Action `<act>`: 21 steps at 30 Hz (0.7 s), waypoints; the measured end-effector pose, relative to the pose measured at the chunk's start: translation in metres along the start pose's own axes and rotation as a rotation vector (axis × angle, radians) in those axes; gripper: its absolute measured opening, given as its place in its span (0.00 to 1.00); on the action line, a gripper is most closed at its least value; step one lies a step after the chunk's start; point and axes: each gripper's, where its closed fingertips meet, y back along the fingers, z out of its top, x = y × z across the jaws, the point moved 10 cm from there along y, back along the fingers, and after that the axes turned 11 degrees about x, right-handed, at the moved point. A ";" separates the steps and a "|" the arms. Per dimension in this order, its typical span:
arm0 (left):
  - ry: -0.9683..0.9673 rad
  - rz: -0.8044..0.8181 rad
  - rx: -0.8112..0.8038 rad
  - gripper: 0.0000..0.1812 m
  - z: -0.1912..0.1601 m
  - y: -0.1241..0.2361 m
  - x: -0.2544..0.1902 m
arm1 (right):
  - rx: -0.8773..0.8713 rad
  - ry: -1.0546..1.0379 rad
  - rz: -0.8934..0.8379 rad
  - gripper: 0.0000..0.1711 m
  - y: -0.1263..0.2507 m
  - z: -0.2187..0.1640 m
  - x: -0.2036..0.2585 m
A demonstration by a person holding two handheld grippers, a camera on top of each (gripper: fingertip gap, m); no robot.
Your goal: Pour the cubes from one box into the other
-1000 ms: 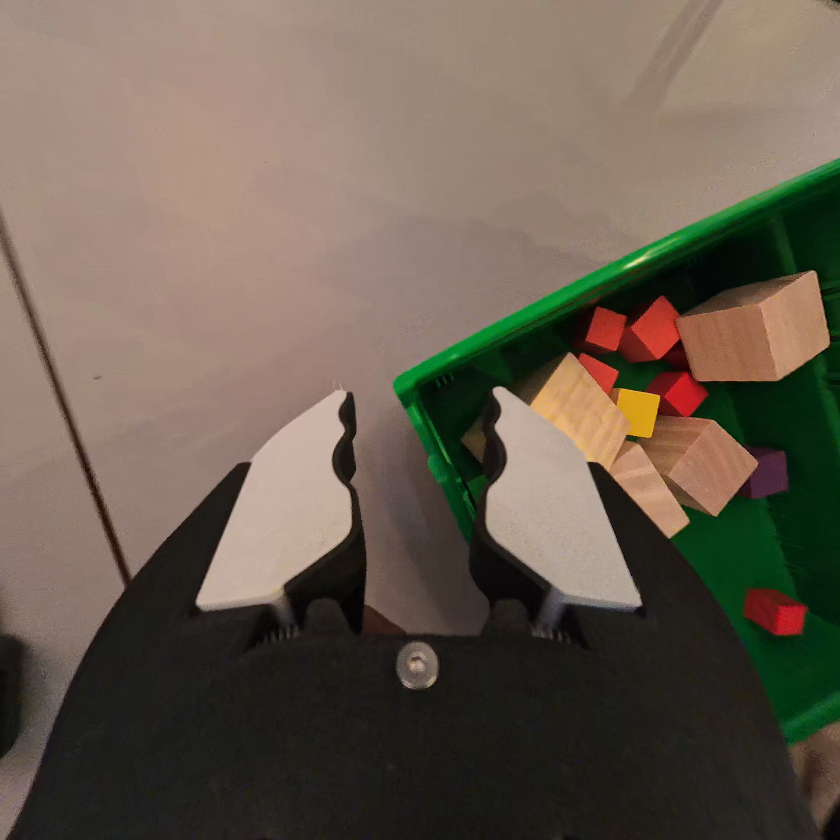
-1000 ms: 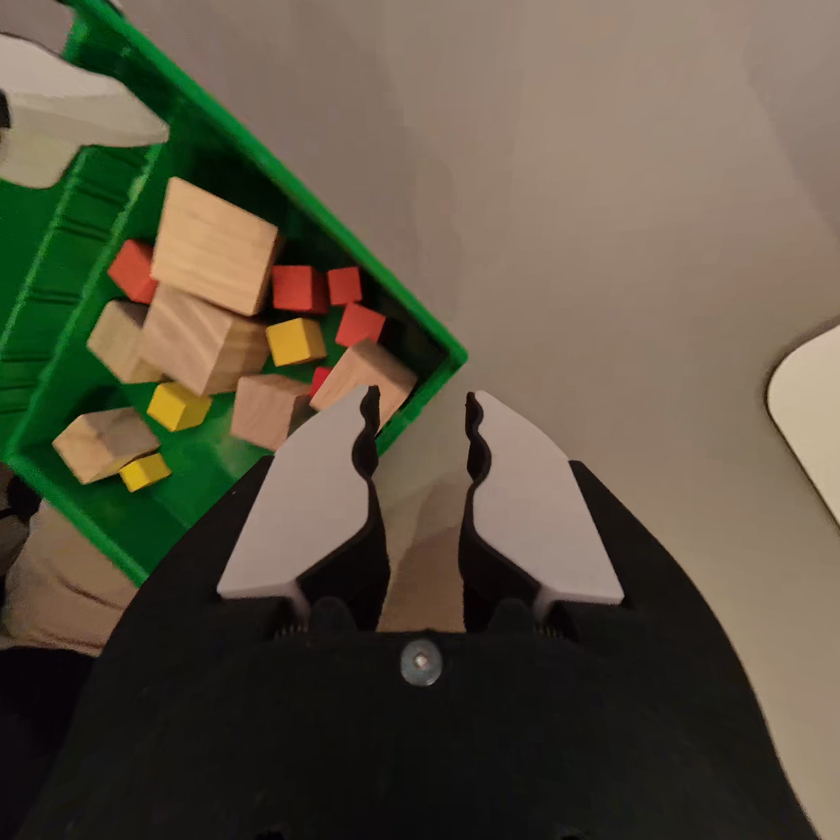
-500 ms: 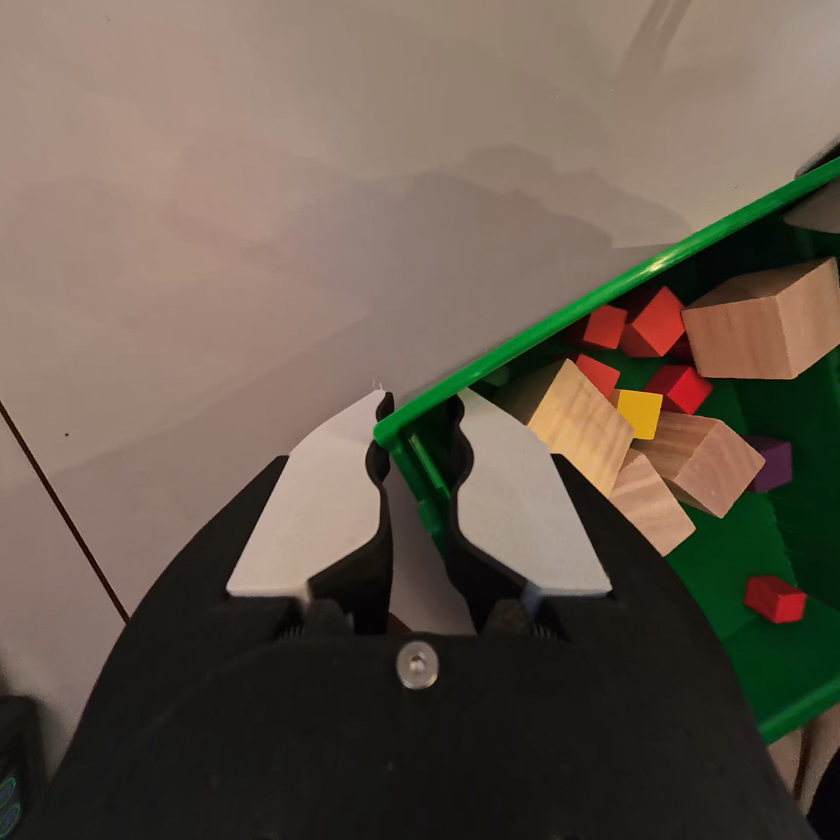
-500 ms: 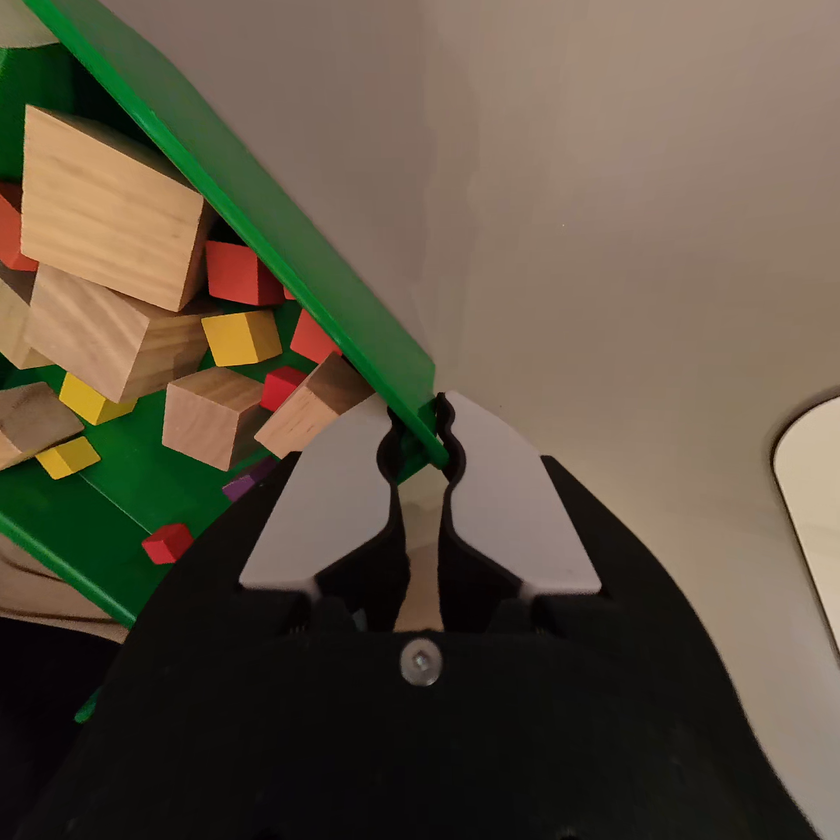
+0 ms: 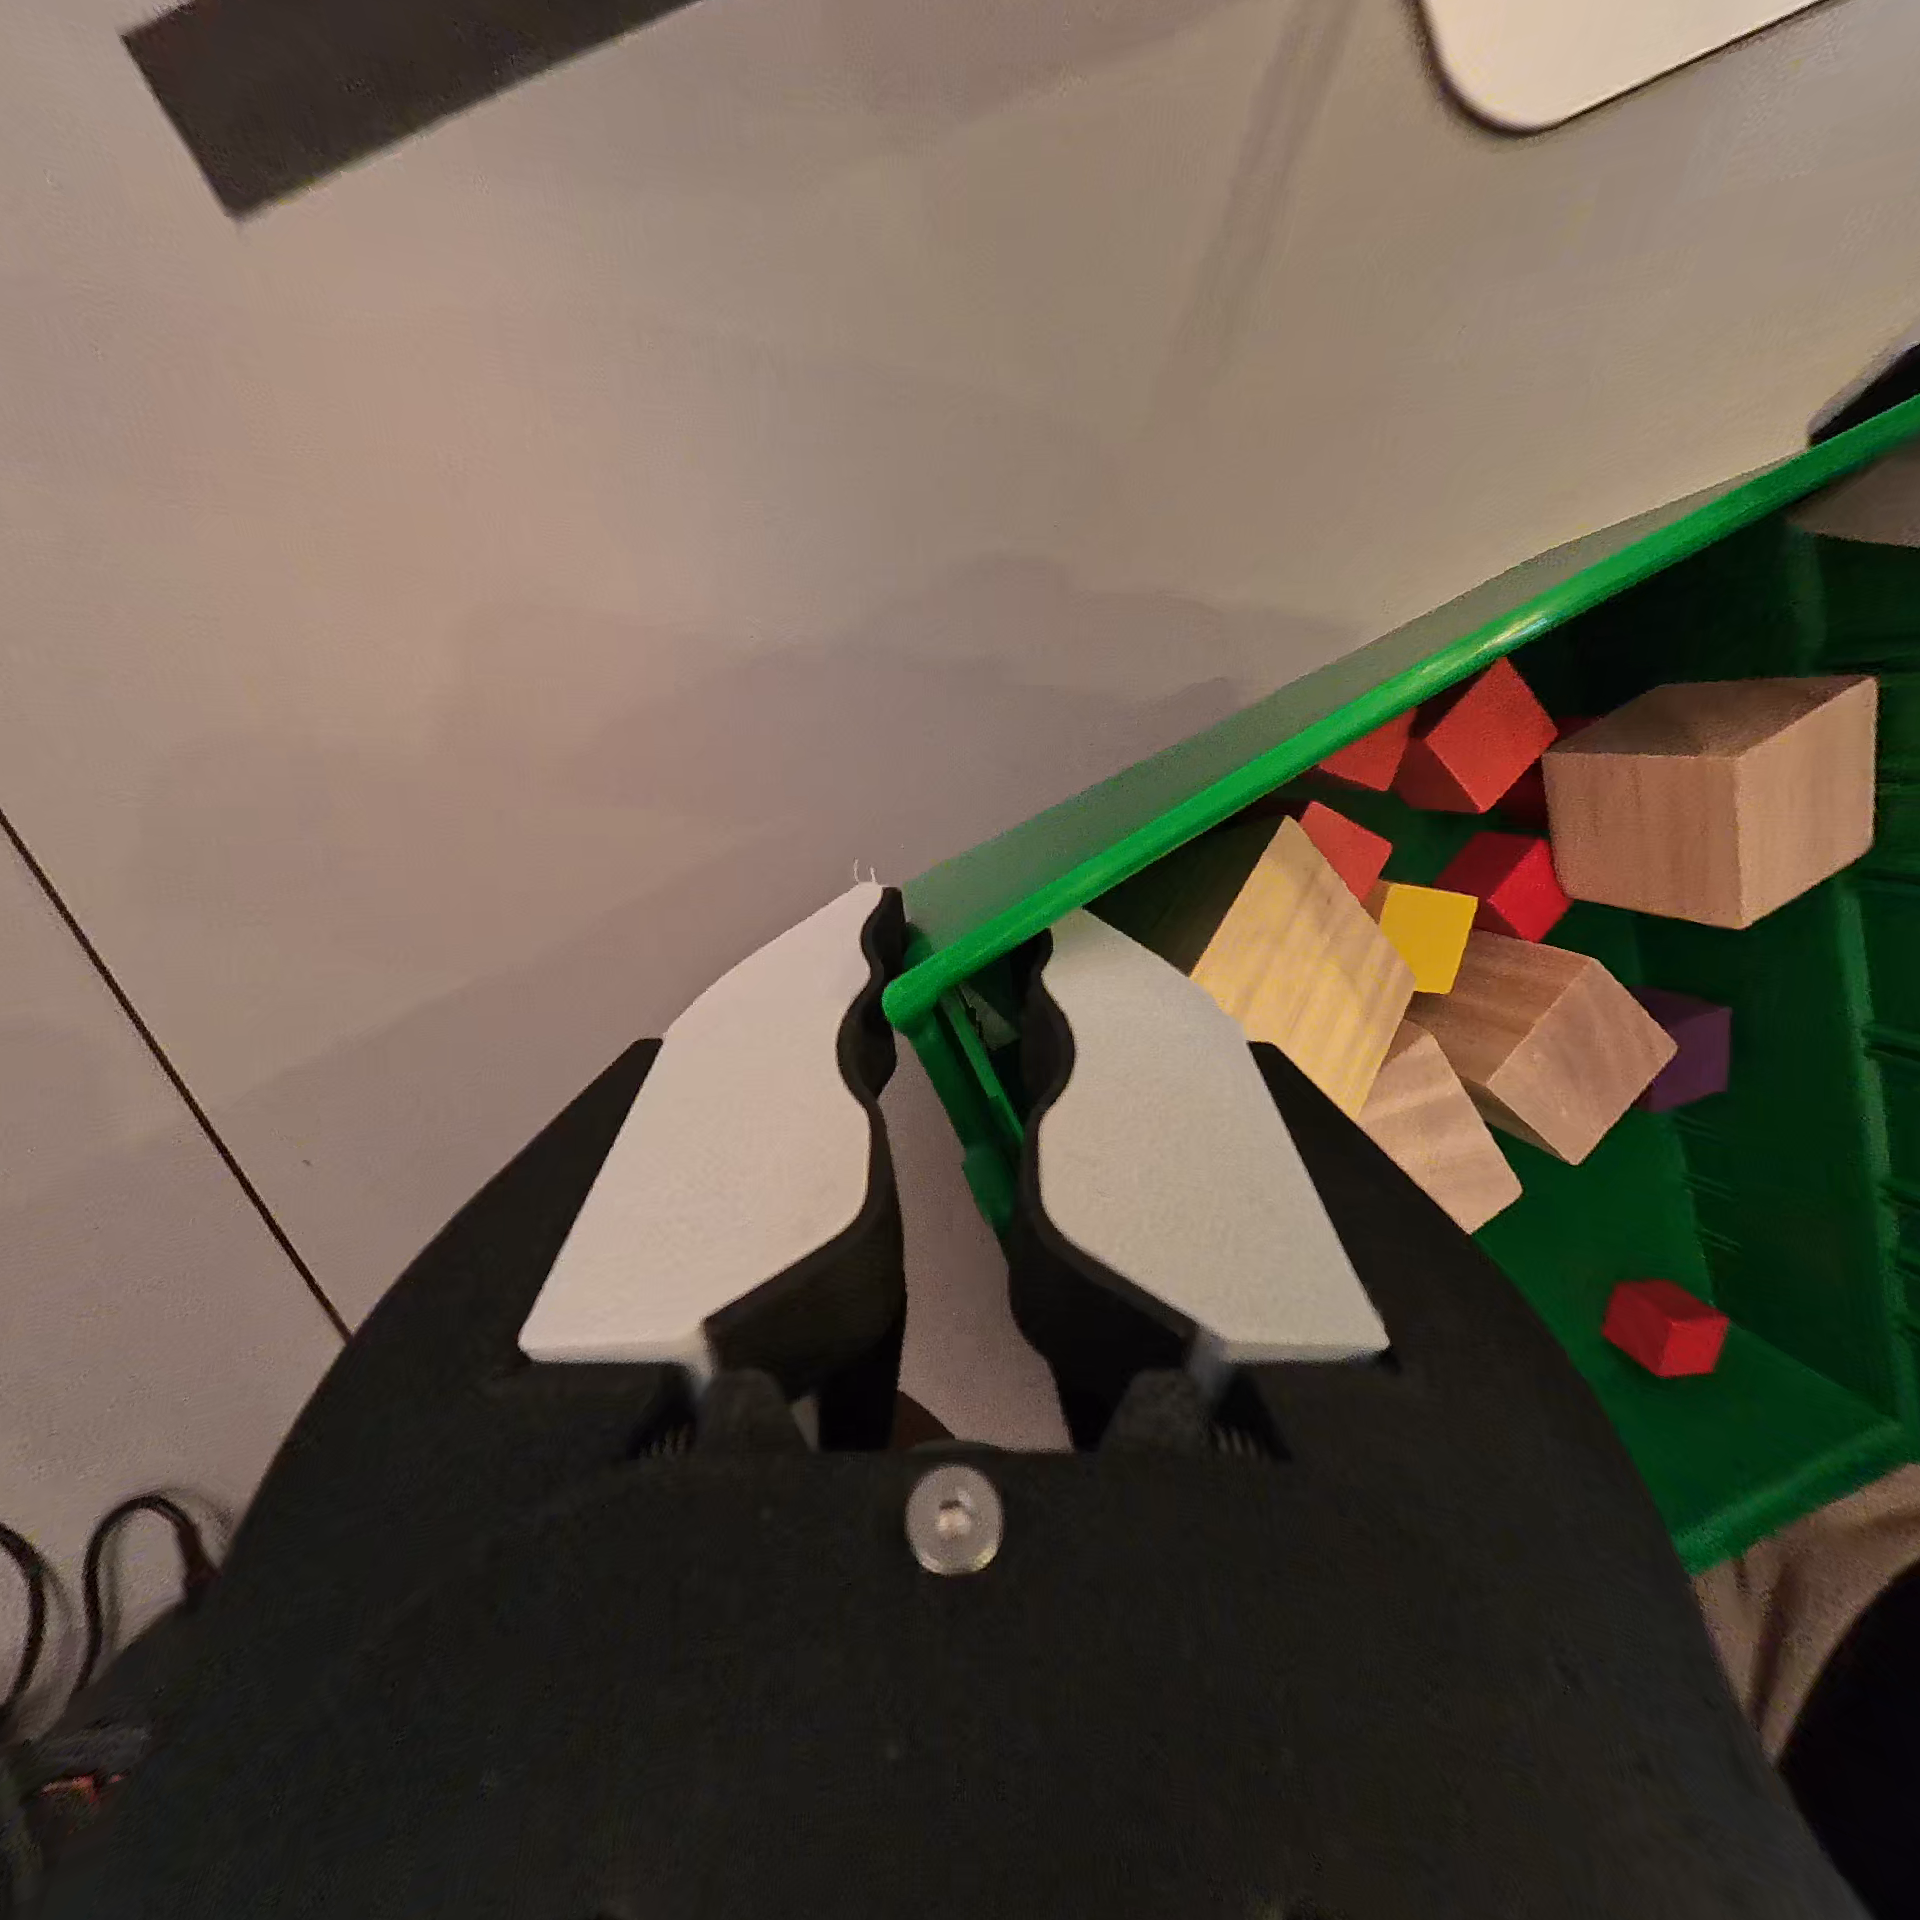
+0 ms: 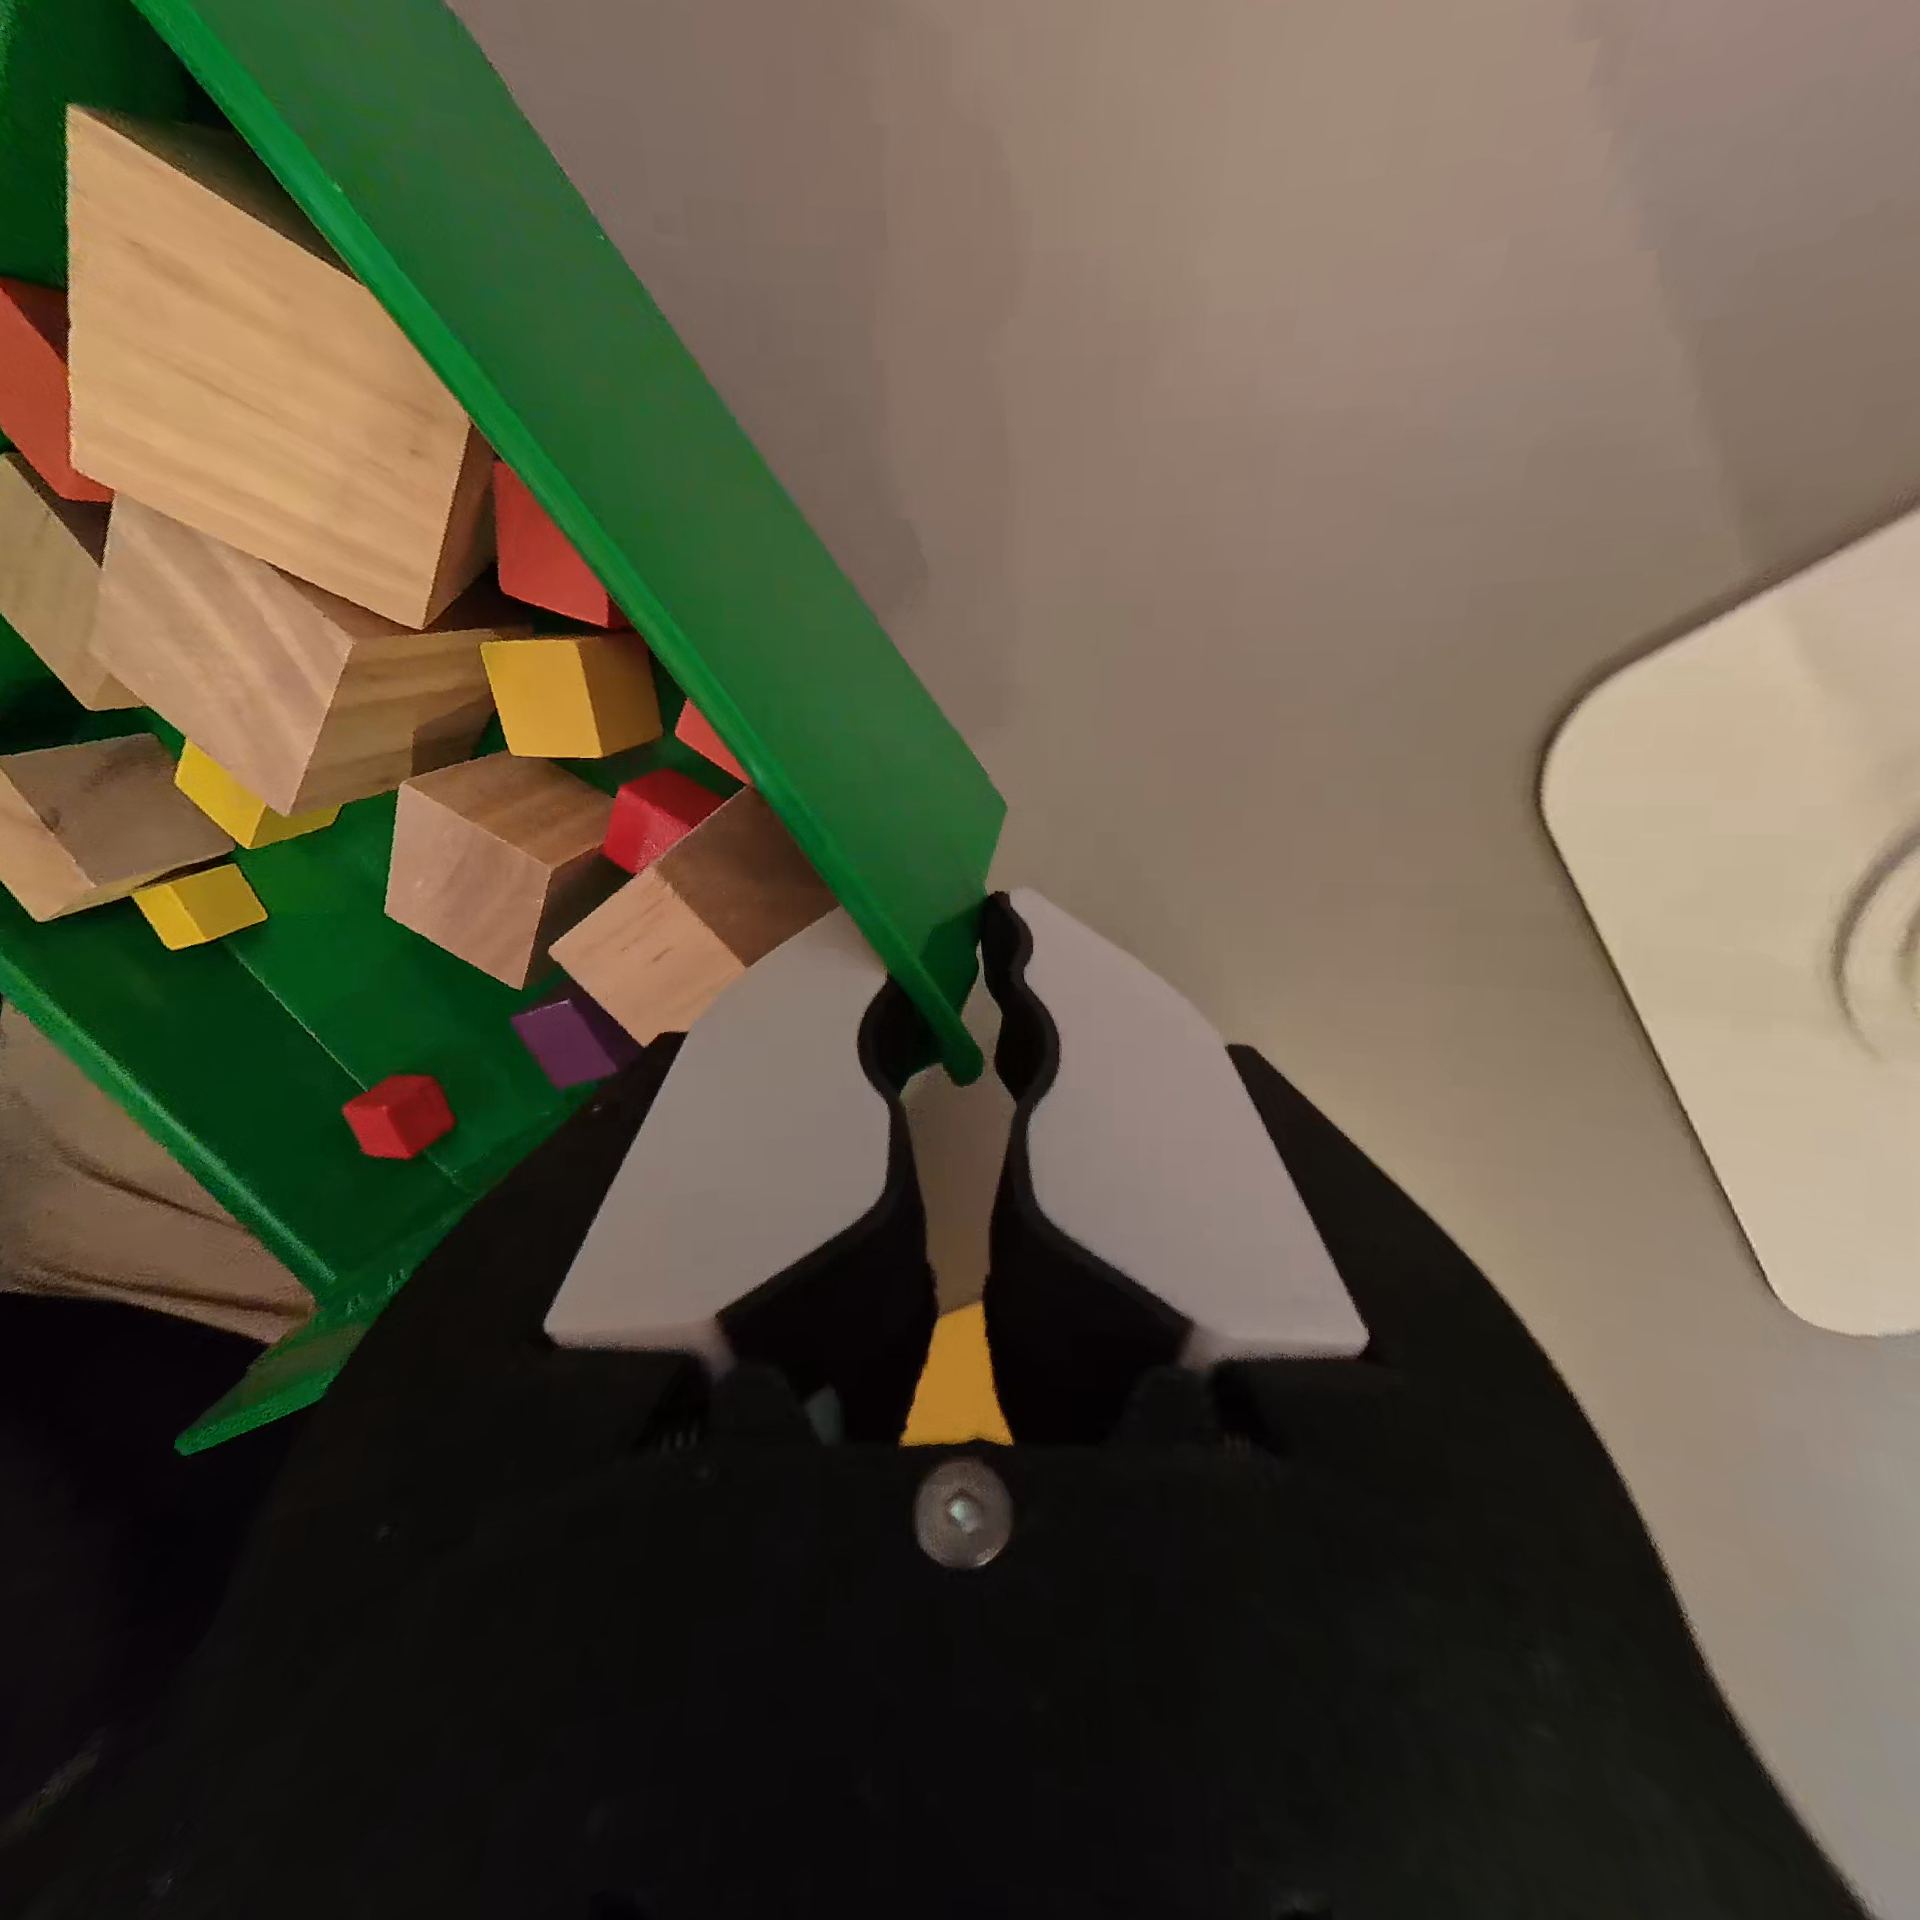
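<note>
A green plastic box (image 5: 1195, 821) holds several wooden blocks (image 5: 1704, 795) and small red, yellow and purple cubes (image 5: 1423, 935). My left gripper (image 5: 956, 966) is shut on the box's left corner rim. My right gripper (image 6: 961, 987) is shut on the box's right corner rim (image 6: 727, 540). The box is lifted and tilted, and the blocks (image 6: 260, 364) and cubes (image 6: 566, 691) lie piled against its far wall. The other box is not in view.
A white rounded pad (image 6: 1756, 914) lies on the grey surface at the right; it also shows at the top right of the left wrist view (image 5: 1590, 52). A dark strip (image 5: 416, 94) lies at the top left. Black cables (image 5: 114, 1579) sit at the lower left.
Both grippers went from open beside the box corners to shut on the rim. The box has since risen and tilted, and the cubes slid toward its far wall.
</note>
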 end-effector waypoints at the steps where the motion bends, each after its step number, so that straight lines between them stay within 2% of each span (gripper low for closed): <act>1: -0.010 0.003 0.003 0.11 0.008 0.004 -0.004 | -0.008 -0.008 0.007 0.04 0.007 -0.004 -0.005; 8: -0.085 0.034 -0.026 0.10 0.074 0.048 -0.045 | -0.094 -0.069 0.013 0.04 0.070 -0.039 -0.047; 15: -0.154 0.079 -0.148 0.10 0.148 0.101 -0.103 | -0.201 -0.138 -0.065 0.05 0.151 -0.087 -0.091; 21: -0.197 0.070 -0.232 0.10 0.198 0.120 -0.155 | -0.244 -0.205 -0.145 0.05 0.201 -0.134 -0.126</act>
